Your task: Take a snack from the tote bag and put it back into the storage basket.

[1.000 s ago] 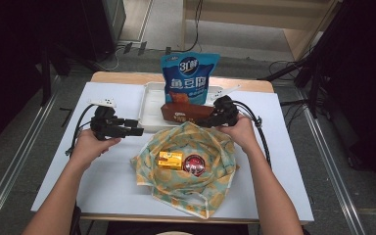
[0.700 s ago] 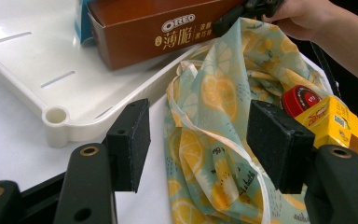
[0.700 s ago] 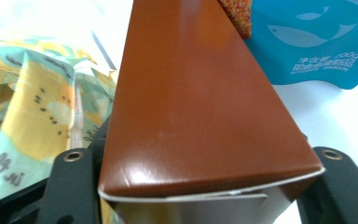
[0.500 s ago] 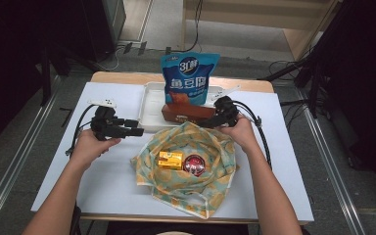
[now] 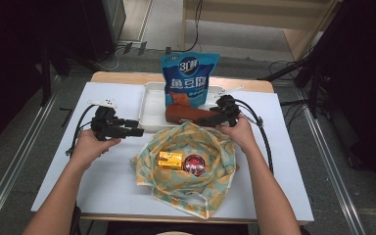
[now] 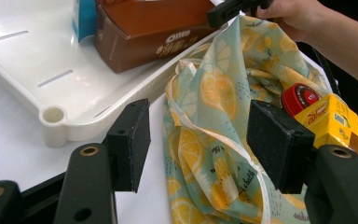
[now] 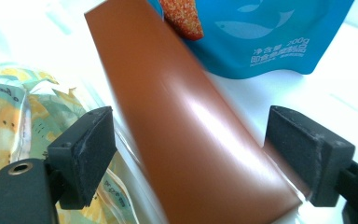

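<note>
A brown biscuit box (image 5: 186,113) lies across the front edge of the white tray (image 5: 152,105), in front of an upright blue pouch (image 5: 188,78). My right gripper (image 5: 206,119) is open, and its jaws stand on either side of the box's end (image 7: 186,130) without pressing it. A lemon-print cloth bag (image 5: 186,188) lies open on the table. It holds a yellow carton (image 5: 170,159) and a round red tin (image 5: 195,164). My left gripper (image 5: 137,132) is open and empty, left of the bag's rim (image 6: 214,116).
The white table (image 5: 103,181) has bare room at the front left and at the right. The tray's corner post (image 6: 53,116) is close to my left jaw. Cables trail from both grippers across the table.
The right gripper has shifted slightly at the brown box's end. The left gripper and the bag stay where they were.
</note>
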Demonstrator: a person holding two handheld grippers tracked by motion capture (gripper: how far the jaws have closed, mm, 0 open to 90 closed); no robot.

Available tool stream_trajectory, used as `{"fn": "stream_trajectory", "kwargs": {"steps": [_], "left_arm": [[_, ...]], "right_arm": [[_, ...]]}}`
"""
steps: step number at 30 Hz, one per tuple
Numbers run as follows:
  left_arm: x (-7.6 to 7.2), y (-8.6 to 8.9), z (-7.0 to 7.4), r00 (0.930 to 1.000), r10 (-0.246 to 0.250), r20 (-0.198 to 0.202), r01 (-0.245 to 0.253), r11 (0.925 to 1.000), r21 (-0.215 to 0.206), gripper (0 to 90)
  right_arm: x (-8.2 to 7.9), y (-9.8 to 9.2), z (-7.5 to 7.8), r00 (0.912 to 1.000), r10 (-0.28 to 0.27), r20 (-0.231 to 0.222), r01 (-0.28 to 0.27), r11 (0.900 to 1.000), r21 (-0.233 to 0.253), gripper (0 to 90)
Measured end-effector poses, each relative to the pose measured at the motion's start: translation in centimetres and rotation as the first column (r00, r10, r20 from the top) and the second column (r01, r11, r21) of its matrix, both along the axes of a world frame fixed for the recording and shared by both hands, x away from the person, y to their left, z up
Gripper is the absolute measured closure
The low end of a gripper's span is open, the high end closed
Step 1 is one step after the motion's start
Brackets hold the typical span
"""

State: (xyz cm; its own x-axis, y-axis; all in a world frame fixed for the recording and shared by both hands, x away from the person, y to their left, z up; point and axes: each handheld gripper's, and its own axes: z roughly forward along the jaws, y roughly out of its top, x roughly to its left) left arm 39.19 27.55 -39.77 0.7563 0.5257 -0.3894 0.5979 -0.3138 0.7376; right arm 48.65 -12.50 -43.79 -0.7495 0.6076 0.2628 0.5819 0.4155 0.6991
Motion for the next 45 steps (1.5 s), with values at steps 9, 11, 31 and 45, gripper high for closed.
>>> {"fn": "stream_trajectory", "kwargs": {"steps": [9, 11, 31, 45], "left_arm": [[0.0, 0.0, 0.0, 1.0000, 0.004, 0.000, -0.004, 1.0000, 0.006, 40.1], [0.0, 0.0, 0.0, 1.0000, 0.004, 0.000, -0.004, 1.0000, 0.006, 40.1], [0.0, 0.0, -0.1, 1.0000, 0.004, 0.000, -0.004, 1.0000, 0.006, 40.1], [0.1, 0.1, -0.1, 1.0000, 0.007, -0.001, -0.007, 1.0000, 0.004, 40.2]], "right_arm": [[-1.0, -0.3, 1.6, 0.9980, 0.003, 0.062, -0.005, 1.000, 0.026, 34.7], [-1.4, -0.2, 1.9, 0.9969, 0.019, 0.077, -0.021, 1.000, 0.022, 44.4], [-2.3, 1.4, 0.1, 0.9967, 0.073, 0.035, -0.073, 0.997, -0.009, 90.0], [-0.9, 2.7, 0.2, 0.9977, 0.051, 0.046, -0.050, 0.999, -0.021, 90.0]]}}
